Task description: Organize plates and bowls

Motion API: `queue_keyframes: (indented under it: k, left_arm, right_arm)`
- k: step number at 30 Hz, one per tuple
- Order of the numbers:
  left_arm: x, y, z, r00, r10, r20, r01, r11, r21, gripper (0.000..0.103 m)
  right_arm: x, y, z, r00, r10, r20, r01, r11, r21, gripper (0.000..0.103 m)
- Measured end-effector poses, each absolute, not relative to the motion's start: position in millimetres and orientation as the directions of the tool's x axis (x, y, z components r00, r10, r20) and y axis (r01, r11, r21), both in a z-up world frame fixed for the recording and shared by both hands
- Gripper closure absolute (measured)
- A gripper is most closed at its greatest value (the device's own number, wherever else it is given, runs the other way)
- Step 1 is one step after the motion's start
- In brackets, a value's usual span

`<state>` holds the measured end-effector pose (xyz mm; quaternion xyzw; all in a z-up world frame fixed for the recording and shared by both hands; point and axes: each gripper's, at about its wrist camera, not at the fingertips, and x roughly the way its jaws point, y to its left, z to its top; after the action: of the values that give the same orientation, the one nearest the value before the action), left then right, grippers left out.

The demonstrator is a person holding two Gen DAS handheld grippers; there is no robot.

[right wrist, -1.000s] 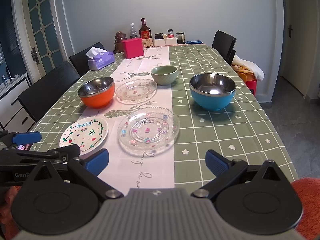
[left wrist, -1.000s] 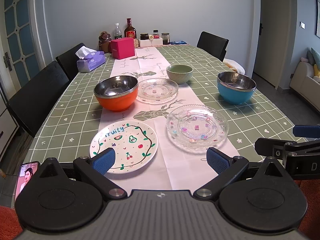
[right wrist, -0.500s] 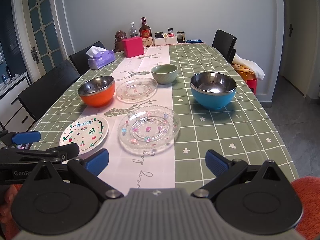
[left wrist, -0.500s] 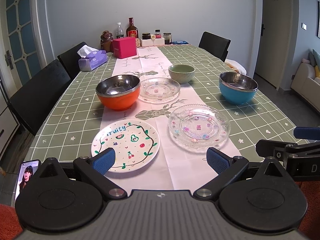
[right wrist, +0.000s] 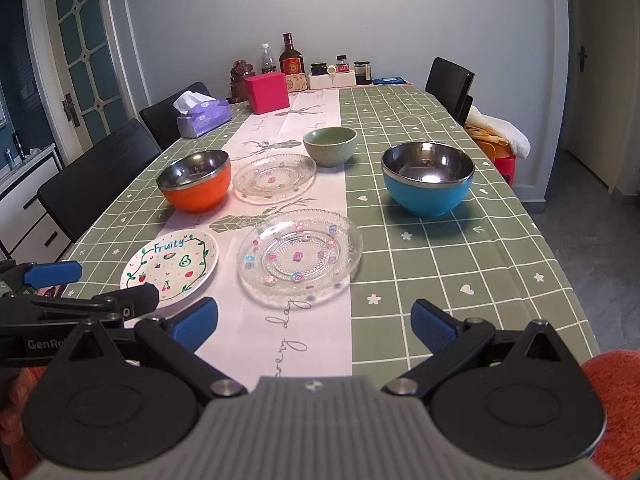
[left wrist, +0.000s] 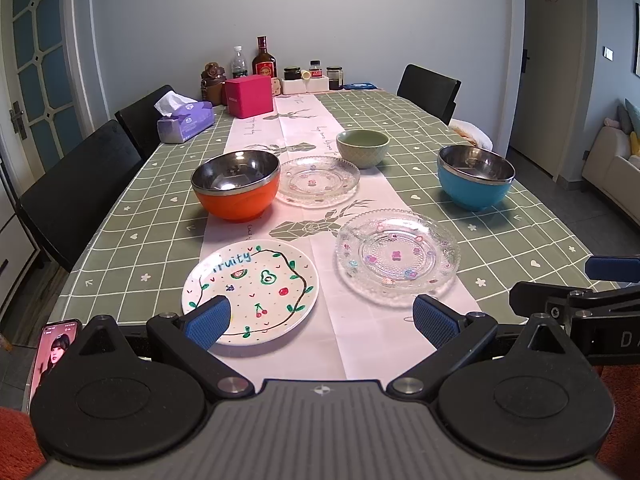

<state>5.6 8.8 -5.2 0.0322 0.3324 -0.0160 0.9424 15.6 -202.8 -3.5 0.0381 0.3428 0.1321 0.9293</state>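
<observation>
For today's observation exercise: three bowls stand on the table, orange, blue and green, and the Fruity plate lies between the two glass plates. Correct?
Not quite. The Fruity plate lies left of the near glass plate, in front of the orange bowl, as the right wrist view shows. The three bowls are right.

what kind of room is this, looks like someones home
Most likely a home dining room: a long table with a green checked tablecloth, black dining chairs around it, and a cream sofa visible through the doorway on the right.
</observation>
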Motion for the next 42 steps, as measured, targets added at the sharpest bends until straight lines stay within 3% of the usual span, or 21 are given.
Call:
queue_keyframes:
  k: [15,24,26,28,31,38,40,42]
  left_arm:
    - [7.7,14.9,-10.9,0.78,-0.046,-0.624,0.05,0.999,-0.012,0.0]
    - [27.9,36.3,-10.6,0.797,-0.179,-0.577,0.074,0.977,-0.2,0.0]
    - [36.8,34.0,-9.9,0.797,-0.167,-0.58,0.071,0.98,-0.184,0.02]
    - [46.4,30.6,-10.4,0.8,-0.166,-0.577,0.08,0.982,-0.171,0.031]
    - [62.5,26.8,-12.7,0.801,-0.176,-0.572,0.091,0.981,-0.174,0.034]
    - [107.6,32.6,-18.4,0.815,-0.163,-0.557,0.036,0.972,-0.232,0.033]
    - [124.0,29.4,-22.7,0.798,-0.159,-0.581,0.058,0.98,-0.19,0.033]
    - [144.5,31.0,-30.6,0.74,-0.223,-0.635,0.1,0.97,-0.224,0.032]
  right_arm:
    - [16.9,-204.6,-5.9,0.745,0.308,-0.592,-0.242,0.951,0.191,0.003]
    - [35.4,-211.4,-4.4,0.799,0.356,-0.485,-0.283,0.934,0.219,0.003]
    - [45.0,-214.4,-3.3,0.808,0.359,-0.468,-0.291,0.933,0.213,0.003]
    - [57.8,-211.7,-1.0,0.809,0.344,-0.477,-0.307,0.939,0.156,0.003]
    - [75.4,-208.7,1.4,0.814,0.336,-0.474,-0.331,0.939,0.098,0.003]
    - [134.2,-203.0,-10.9,0.76,0.236,-0.606,-0.268,0.963,0.038,0.003]
    - [151.0,-203.4,-18.6,0.731,0.236,-0.64,-0.267,0.962,0.05,0.003]
    - [170.3,-206.1,-26.5,0.676,0.261,-0.689,-0.257,0.96,0.112,0.003]
